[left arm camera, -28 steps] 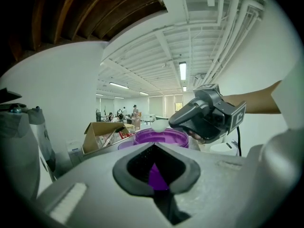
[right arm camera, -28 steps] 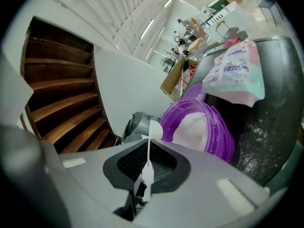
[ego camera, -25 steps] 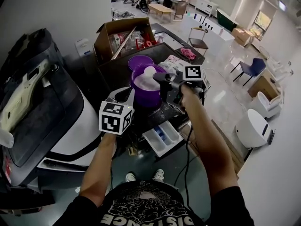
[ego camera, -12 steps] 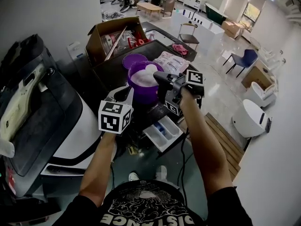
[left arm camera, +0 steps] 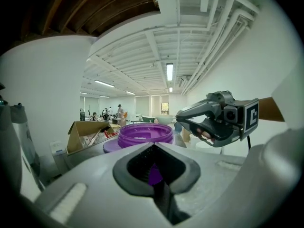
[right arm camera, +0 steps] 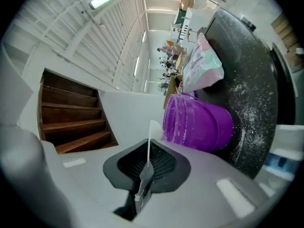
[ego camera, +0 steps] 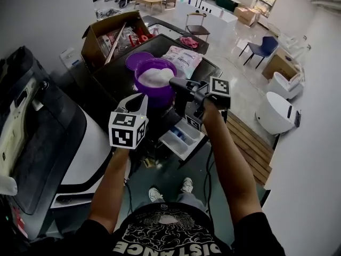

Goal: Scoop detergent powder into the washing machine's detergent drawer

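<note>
A purple tub [ego camera: 154, 84] heaped with white powder stands on the washing machine's dark top [ego camera: 120, 79], its lid [ego camera: 136, 60] behind it. The detergent drawer [ego camera: 182, 140] is pulled out below the tub. My right gripper [ego camera: 176, 84] hovers at the tub's right rim, shut on a thin white scoop [right arm camera: 149, 141] seen edge-on; the tub [right arm camera: 199, 120] lies just beyond it. My left gripper [ego camera: 140, 99] sits at the tub's near left side, jaws together, with the tub [left arm camera: 145, 134] straight ahead and the right gripper [left arm camera: 187, 118] to its right.
A detergent bag [ego camera: 184, 57] lies behind the tub on the machine's powder-dusted top. An open cardboard box [ego camera: 109, 33] stands at the back left. A black and white appliance [ego camera: 48, 137] fills the left side. Chairs and tables stand farther off on the floor.
The head view has swung, so the whole scene sits lower and further left. Both grippers keep about the same places beside the tub; the right one is slightly back toward the rim.
</note>
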Available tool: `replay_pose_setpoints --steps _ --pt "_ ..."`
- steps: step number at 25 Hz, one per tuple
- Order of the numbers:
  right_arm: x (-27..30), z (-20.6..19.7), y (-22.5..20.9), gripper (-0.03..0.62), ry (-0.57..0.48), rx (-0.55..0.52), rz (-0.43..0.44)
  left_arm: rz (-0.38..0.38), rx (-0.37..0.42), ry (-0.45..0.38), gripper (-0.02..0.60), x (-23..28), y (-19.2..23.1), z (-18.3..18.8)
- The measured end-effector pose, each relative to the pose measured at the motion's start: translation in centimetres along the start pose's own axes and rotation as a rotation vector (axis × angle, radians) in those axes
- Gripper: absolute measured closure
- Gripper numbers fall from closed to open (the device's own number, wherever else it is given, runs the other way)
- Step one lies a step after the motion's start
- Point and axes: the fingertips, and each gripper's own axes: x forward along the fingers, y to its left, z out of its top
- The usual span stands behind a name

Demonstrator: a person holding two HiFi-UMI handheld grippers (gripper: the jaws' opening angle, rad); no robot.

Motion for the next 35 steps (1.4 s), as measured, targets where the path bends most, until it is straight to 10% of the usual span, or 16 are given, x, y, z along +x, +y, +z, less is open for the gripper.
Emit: replay_pose_setpoints --steps 15,35 --pt "-4.9 -1.5 -1.2 0.556 0.014 0.002 0.044 0.008 -0.015 0.013 0.581 0.7 -2.7 -1.5" --pt "-11.7 -4.6 -6.4 0.556 0.326 -0.019 0.045 0.301 -0.074 0.053 0.581 -2.5 -8.8 -4.9"
